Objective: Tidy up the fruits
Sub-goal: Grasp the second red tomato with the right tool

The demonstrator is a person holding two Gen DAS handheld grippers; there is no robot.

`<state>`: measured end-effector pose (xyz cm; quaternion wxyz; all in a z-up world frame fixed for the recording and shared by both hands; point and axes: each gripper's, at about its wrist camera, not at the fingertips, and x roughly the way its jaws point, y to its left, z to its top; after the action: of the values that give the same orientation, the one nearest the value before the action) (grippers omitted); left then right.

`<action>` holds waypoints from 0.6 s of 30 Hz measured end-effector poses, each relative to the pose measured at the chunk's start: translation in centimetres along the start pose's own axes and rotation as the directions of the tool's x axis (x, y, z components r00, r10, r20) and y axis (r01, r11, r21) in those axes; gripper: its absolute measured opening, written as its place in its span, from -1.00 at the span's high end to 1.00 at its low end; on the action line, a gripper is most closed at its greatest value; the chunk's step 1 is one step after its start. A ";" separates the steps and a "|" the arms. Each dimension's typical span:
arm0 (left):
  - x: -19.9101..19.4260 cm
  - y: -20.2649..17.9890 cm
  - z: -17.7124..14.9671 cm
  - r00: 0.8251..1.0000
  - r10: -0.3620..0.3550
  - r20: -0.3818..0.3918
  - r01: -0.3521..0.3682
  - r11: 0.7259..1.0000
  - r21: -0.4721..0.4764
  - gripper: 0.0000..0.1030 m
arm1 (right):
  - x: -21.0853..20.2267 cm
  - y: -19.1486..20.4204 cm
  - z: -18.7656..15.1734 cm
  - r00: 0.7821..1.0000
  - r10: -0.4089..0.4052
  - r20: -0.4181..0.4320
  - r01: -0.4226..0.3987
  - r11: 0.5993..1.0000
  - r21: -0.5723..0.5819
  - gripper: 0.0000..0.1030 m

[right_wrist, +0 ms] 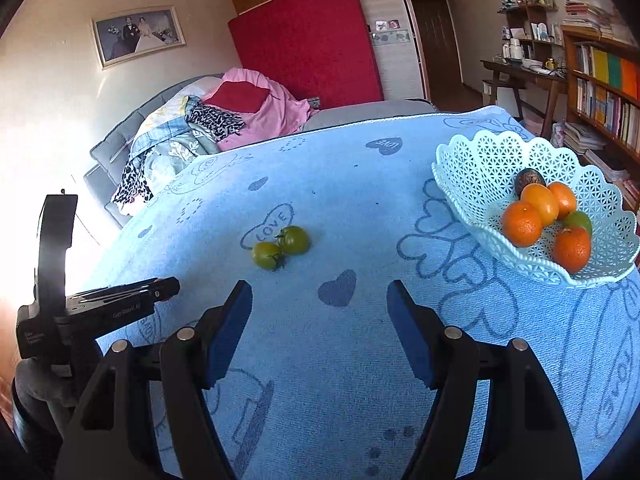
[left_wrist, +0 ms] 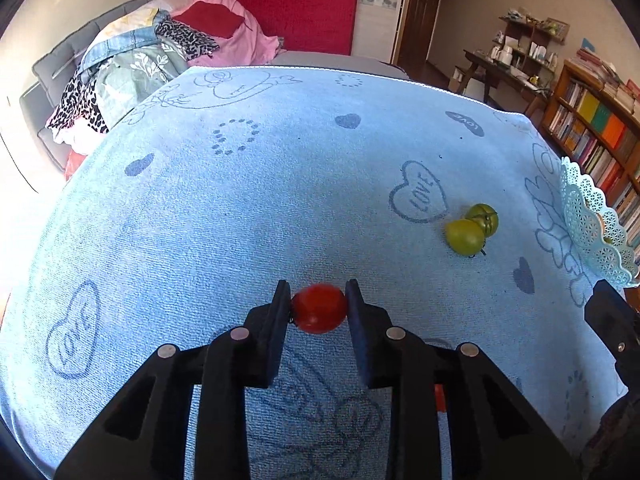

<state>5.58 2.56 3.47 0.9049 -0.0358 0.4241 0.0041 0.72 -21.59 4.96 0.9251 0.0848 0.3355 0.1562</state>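
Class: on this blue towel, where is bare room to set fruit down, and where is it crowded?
Bare: the towel left of the green tomatoes, and the strip between them and the basket. Crowded: inside the basket, with oranges piled.

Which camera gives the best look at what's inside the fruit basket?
The right wrist view. It looks into the lattice basket from above, showing four oranges, a green fruit and a dark round one. The left wrist view catches only the basket's outer rim at the frame's right edge, contents almost entirely hidden.
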 end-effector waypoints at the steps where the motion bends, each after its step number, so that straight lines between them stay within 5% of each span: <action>1: -0.1 0.2 0.0 1.000 0.014 0.012 -0.014 1.000 0.002 0.44 | 0.2 0.4 -0.2 1.000 0.012 -0.011 -0.012 1.000 -0.010 -0.39; 11: -1.0 1.1 0.1 0.994 0.073 0.087 -0.075 0.997 0.016 0.44 | 2.4 6.0 -2.2 0.986 0.094 -0.134 -0.112 0.985 -0.131 -0.37; 18: -1.2 1.7 -0.2 0.990 0.086 0.112 -0.087 0.996 0.012 0.44 | 4.4 8.1 -2.8 0.975 0.093 -0.202 -0.129 0.976 -0.174 -0.01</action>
<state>4.60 4.25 4.23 0.9265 -0.0096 0.3740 0.0418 0.19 -12.32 2.37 0.8818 0.0011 0.4024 0.2459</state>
